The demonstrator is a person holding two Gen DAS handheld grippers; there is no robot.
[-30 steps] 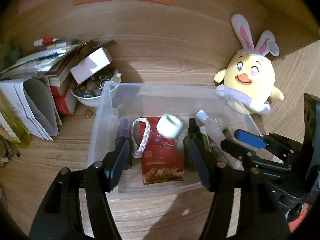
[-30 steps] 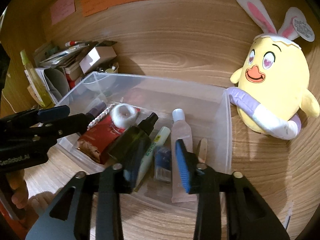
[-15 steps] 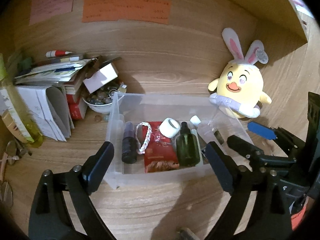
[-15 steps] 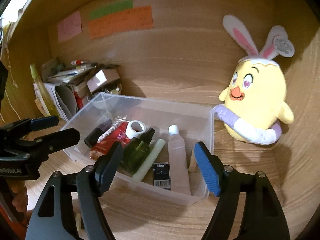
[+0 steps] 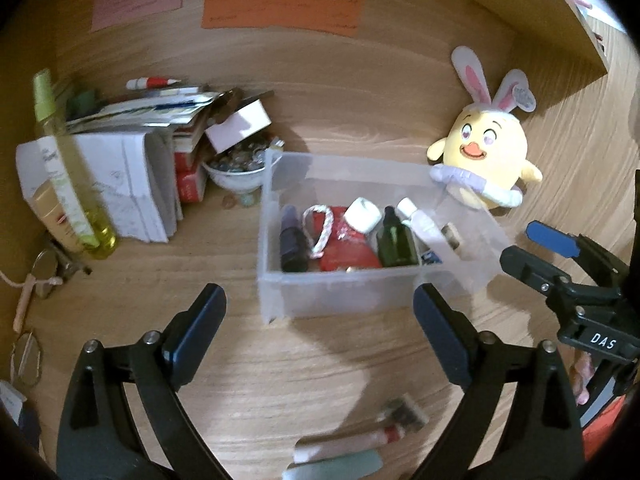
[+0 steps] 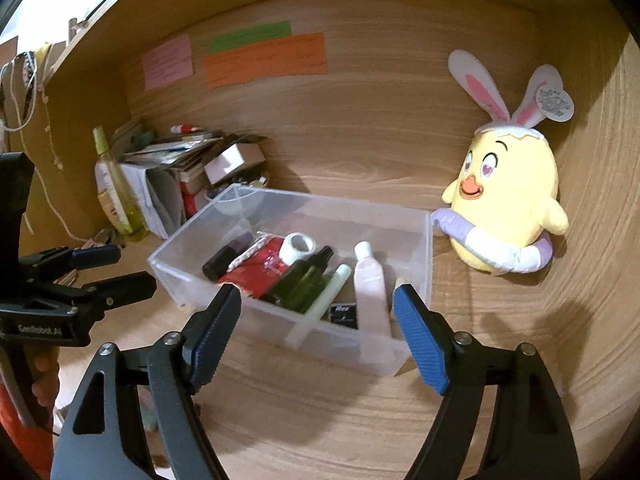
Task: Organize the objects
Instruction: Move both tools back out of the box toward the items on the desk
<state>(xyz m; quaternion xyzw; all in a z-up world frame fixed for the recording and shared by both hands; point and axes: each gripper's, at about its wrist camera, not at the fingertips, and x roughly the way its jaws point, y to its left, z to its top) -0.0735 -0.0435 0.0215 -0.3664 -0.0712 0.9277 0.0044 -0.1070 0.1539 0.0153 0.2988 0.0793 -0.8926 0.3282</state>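
Observation:
A clear plastic bin [image 5: 344, 300] [image 6: 416, 240] sits on the wooden desk. It holds a dark purple bottle [image 5: 291, 244], a red packet [image 5: 348, 250] with a twisted cord, a white tape roll [image 6: 298, 245], a green bottle [image 6: 304, 276], a pale green tube and a pink tube [image 6: 370, 284]. My left gripper [image 5: 316, 328] is open and empty, in front of the bin. My right gripper [image 6: 316, 328] is open and empty, in front of the bin's near right corner. Loose tubes [image 5: 356, 444] lie on the desk below the left gripper.
A yellow bunny-eared plush [image 6: 506, 200] sits right of the bin against the back wall. Stacked papers and books [image 5: 132, 160], a bowl of small items [image 5: 236, 168] and a yellow-green spray bottle [image 5: 64, 168] crowd the left. Glasses [image 5: 26, 360] lie at the far left.
Both grippers have drawn back from inside the bin and opened wide. The green bottle, earlier by the right gripper's fingers, now lies in the bin.

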